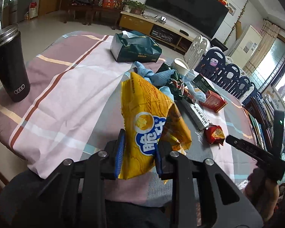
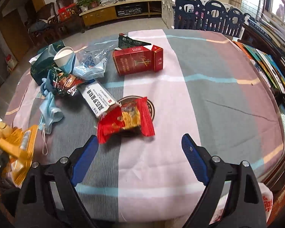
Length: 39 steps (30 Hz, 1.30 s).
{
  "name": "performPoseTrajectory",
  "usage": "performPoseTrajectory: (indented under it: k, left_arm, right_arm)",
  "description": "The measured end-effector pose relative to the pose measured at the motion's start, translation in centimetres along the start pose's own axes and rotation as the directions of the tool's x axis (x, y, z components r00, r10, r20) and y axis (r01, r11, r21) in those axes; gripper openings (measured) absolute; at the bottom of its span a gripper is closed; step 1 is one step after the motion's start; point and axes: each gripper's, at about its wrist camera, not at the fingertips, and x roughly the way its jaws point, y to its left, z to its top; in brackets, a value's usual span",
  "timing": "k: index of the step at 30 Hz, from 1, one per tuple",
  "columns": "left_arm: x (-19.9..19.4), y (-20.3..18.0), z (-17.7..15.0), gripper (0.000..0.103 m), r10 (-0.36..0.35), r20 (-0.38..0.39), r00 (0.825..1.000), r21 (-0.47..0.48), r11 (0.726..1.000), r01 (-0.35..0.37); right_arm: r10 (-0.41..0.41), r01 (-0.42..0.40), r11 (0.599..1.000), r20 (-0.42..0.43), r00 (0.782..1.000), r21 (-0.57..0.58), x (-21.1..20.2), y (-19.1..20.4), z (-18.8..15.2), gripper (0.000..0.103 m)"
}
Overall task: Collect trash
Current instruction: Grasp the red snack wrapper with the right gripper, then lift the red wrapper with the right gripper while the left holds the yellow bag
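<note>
1. The left claw is clenched on a yellow snack bag, its blue pads pressing the bag's lower part from both sides; the bag stands up above the tabletop.
2. The right claw is released, its fingers spread wide with nothing between them, hanging over the striped cloth.
3. Just beyond the right claw lies a red snack wrapper, close to the left fingertip.
4. Touching that wrapper on its far left side is a white carton, lying flat.
5. Farther off, a red cigarette box lies with its lid flipped open.
6. To the left sits a crowded heap: a paper cup tilted on its side, clear plastic packaging, a dark foil wrapper and a blue face mask.
7. From the left wrist view, a green tissue pack rests at the far side, and a black tumbler stands upright at the left edge, well apart from the trash.
</note>
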Motion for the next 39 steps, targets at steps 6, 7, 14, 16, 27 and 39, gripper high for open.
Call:
performPoseTrajectory:
  k: [6,7,14,16,27,39]
  left_arm:
    - [0.5,-0.4,-1.1,0.028,-0.038,-0.036,0.999,0.012,0.999,0.038]
    - [0.5,-0.4,-1.1,0.028,-0.042,-0.035,0.999,0.011,0.999,0.042]
    - [1.3,0.2,-1.2,0.028,-0.056,-0.066,0.996,-0.018,0.998,0.054]
    - [1.3,0.0,-1.2,0.028,-0.046,-0.066,0.997,-0.009,0.999,0.045]
    - [1.8,-0.2,-1.0,0.028,-0.016,-0.085,0.996,0.002,1.000,0.017]
    - [1.9,-0.1,-1.0,0.028,-0.016,-0.086,0.996,-0.003,1.000,0.016]
  right_arm:
    - [-0.078,0.074,0.996,-0.074,0.994,-0.055,5.0,1.5,1.9,0.089]
    - [-0.077,0.073,0.996,-0.083,0.994,-0.050,5.4,1.4,1.8,0.089]
    - [-0.041,0.036,0.997,-0.060,0.997,-0.071,5.1,1.9,0.6,0.050]
    - [-0.055,0.050,0.994,-0.043,0.998,-0.099,4.3,2.4,0.2,0.038]
    - [0.037,-0.036,0.998,0.017,0.999,-0.047,-2.4,1.9,-5.1,0.027]
    - [0.038,-0.038,0.999,-0.017,0.999,0.018,-3.6,-0.3,-7.4,0.027]
